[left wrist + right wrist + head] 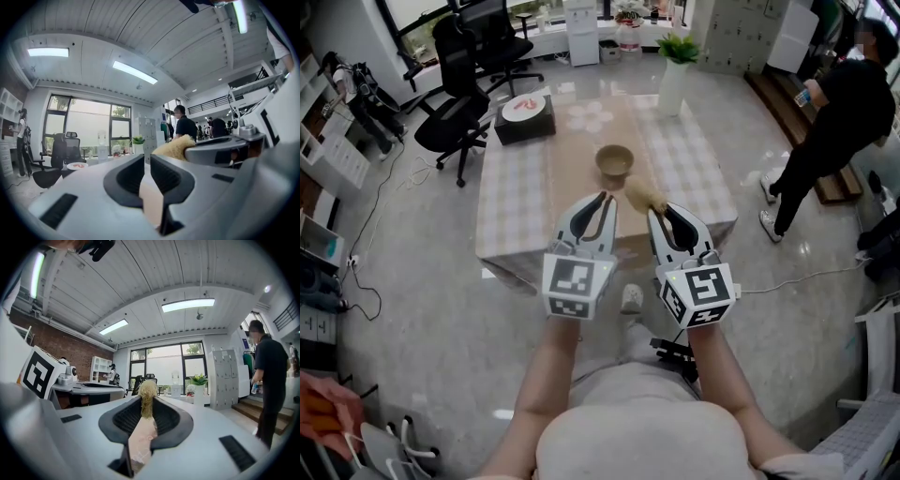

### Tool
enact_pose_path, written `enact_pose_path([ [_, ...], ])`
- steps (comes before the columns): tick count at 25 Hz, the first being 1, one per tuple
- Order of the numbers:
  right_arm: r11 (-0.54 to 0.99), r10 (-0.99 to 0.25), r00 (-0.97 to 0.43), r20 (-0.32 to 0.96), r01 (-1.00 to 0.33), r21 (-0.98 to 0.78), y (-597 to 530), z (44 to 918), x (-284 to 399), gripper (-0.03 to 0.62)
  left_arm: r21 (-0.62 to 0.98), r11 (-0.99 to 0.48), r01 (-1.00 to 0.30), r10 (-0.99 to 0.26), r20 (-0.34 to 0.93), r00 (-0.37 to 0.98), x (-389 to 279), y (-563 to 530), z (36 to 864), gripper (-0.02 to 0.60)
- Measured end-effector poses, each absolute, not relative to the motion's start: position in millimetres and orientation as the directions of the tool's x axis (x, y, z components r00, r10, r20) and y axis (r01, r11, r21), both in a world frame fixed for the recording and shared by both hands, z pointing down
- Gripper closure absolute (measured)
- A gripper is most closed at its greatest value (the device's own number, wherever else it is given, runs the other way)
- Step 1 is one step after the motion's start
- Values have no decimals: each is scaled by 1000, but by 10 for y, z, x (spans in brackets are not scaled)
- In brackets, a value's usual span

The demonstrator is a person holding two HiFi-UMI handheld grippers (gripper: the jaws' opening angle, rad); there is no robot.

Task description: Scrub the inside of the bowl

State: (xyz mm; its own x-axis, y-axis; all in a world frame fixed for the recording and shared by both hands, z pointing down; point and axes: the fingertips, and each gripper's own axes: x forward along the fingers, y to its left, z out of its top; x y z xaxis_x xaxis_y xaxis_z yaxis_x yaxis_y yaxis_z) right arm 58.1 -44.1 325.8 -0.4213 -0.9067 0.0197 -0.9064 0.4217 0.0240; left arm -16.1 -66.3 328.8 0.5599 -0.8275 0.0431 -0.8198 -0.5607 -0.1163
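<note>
— Where is the bowl [614, 161]?
— It stands upright on the tan strip down the middle of the table [698, 173], ahead of both grippers and apart from them.
— And the right gripper [146, 405]?
— Its jaws are clamped on a yellow scrubber [148, 389], and the fuzzy end pokes out past them toward the bowl.
— The left gripper [147, 161]?
— Its jaws are closed with nothing between them, and it is held level beside the right one.
</note>
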Motion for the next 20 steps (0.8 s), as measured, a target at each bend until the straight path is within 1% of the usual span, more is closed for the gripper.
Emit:
enact_pose_path([
  [6, 432, -902, -431, 34, -902, 2, -917, 3313, 688, 523, -111, -564, -818, -826, 79, 559, -70, -1078, 3406, 560],
  [8, 439, -898, -438, 37, -899, -1, -1087, 3326, 724, 523, -100, -574, -813, -819, 98, 566, -23, -1232, 3471, 546],
  [10, 446, -894, -445, 44, -895, -3, -1209, 3368, 756, 523, -89, -586, -805, -809, 122, 575, 20, -1337, 3573, 488],
  [14, 462, -885, -462, 59, -887, -11, -1360, 3511, 786, 523, -80, -602, -794, -794, 166, 585, 56, -1433, 3828, 423],
  [20, 484, -869, -484, 106, -875, -26, -1781, 3694, 834, 523, -65, -631, -773, -759, 257, 598, 119, -1770, 4163, 307],
])
